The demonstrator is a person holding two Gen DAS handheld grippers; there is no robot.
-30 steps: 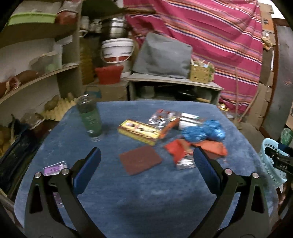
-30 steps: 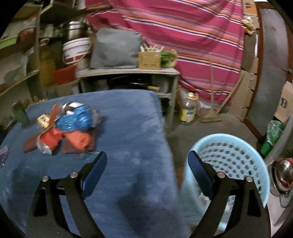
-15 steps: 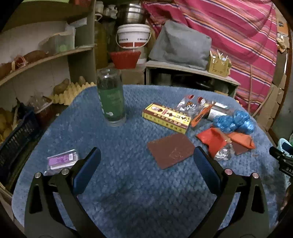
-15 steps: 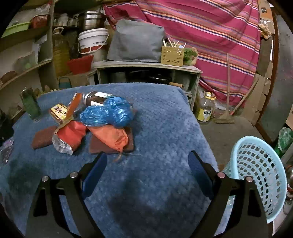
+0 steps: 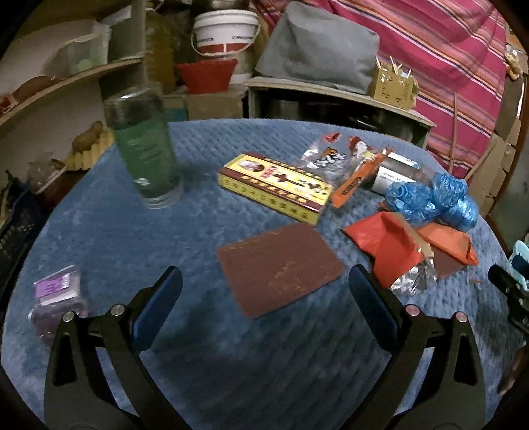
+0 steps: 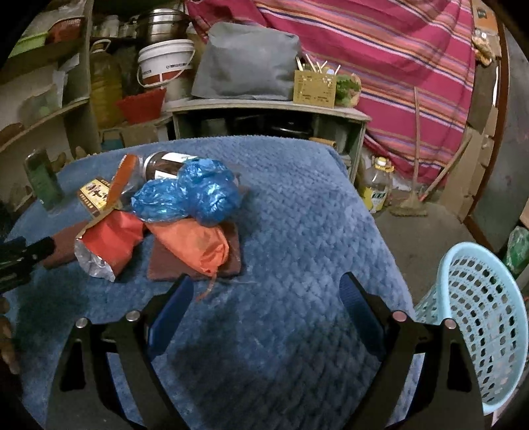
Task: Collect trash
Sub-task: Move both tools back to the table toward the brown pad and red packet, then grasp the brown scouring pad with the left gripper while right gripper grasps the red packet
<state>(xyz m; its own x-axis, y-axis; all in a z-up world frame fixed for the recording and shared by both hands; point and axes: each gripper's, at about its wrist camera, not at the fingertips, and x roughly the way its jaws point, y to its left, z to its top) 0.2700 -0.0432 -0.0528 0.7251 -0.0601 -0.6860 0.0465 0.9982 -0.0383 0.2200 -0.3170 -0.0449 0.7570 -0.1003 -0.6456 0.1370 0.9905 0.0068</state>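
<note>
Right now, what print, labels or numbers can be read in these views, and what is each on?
Nothing reads clearly.
Yellow box: a portrait and large red characters, too blurred to read.
White bucket: a dark line of print, illegible.
Jar: label print too small.
Green bottle: faint print, blurred.
Clear wrapper: graphics only, no legible words.
Purple packet: blurred.
Floor bottle: label illegible.

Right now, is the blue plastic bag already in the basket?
No, the blue plastic bag still lies on the table; the basket stands beside it.
</note>
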